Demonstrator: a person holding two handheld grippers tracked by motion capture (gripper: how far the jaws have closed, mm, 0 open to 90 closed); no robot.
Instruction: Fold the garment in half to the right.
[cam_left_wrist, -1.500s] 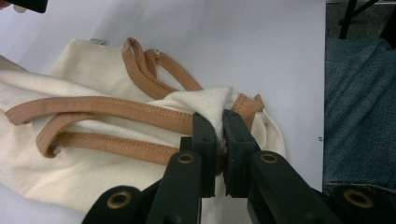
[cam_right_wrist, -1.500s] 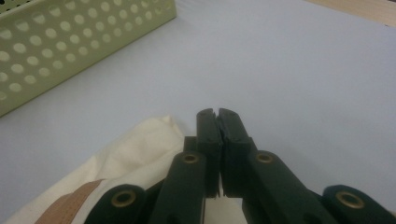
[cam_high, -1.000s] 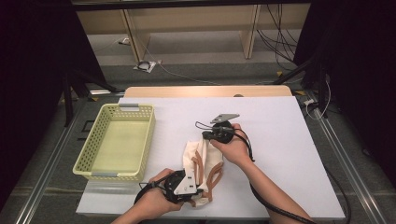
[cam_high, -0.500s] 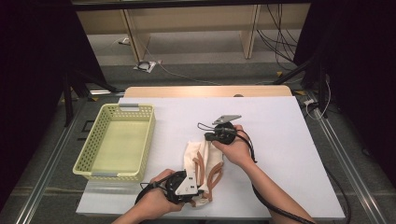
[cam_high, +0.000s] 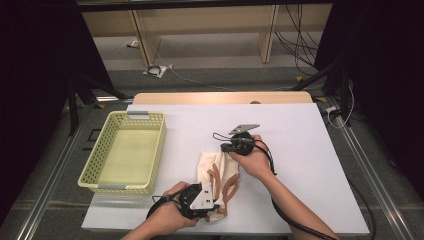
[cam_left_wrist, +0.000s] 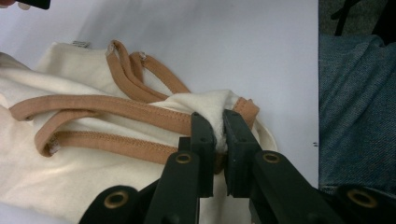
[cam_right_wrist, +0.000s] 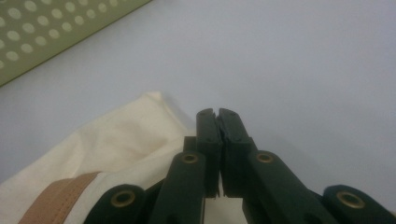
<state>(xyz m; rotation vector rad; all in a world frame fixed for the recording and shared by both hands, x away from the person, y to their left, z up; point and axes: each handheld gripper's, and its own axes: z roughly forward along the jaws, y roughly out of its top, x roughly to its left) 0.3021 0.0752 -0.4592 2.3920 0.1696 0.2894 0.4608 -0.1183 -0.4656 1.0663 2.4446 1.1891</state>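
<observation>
**Both grippers pinched on the cream garment, nothing shifting**

The fingers (cam_left_wrist: 205, 140) of the left gripper (cam_left_wrist: 218, 140) are clamped on a bunched fold of cream cloth beside a tan-edged strap; the fabric swells up between the two black pads, so this is a firm grip on the garment (cam_left_wrist: 70, 172). The right gripper (cam_right_wrist: 218, 135) has its fingers (cam_right_wrist: 206, 140) pressed nearly together. Its own camera shows only a thin seam between them, and whether a thin layer of cloth is caught there is hard to make out; from the high view the tips sit at the garment's far edge, so a pinch on that edge seems likely.

Outward from the grips, the garment (cam_high: 216, 175) lies crumpled on the white surface (cam_high: 310, 150), its tan straps (cam_high: 227, 186) looped across the top, stretched loosely between the left gripper (cam_high: 200, 200) near the front edge and the right gripper (cam_high: 239, 145) farther back. The yellow basket (cam_high: 95, 172) stands empty to the left, apart from the cloth.

Compared with a second ago, almost nothing differs: hands, garment and basket sit where they were. That stillness suggests the holds are settled and the work is paused between grasping and the next move, probably a lift, fold or spread of the cloth, which has not yet begun.
</observation>
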